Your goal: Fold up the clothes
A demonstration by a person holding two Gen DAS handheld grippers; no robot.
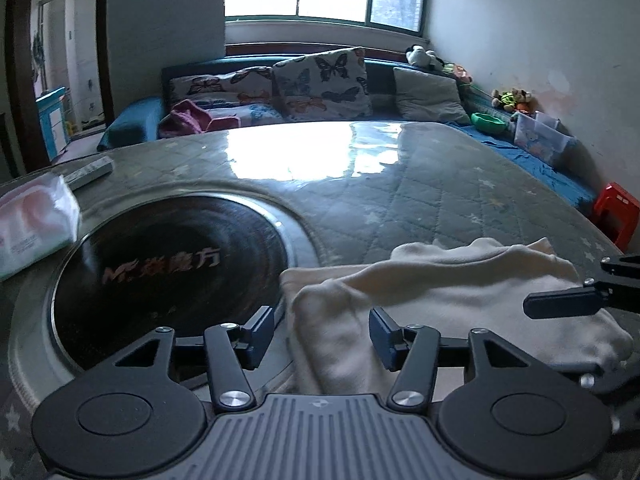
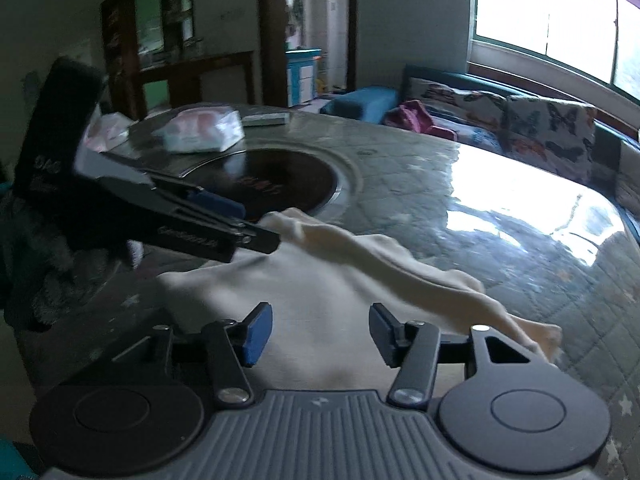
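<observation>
Mid-fold: cream soft cotton garment [image 2: 320,300] on quilted table [image 2: 480,208], left gripper [image 1: 322,338] and right gripper [image 2: 320,334] jaws both spread, next needs an edge pinched.

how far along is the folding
Partly done: the cloth lies on the table with one part flapped over itself, bunched. Nothing is in hand: the left gripper and right gripper are both open over it. Left, probably: smoothing and at least one more fold.

Right claw [image 1: 560,305] cut off, garment [image 1: 440,300] blurred
</observation>
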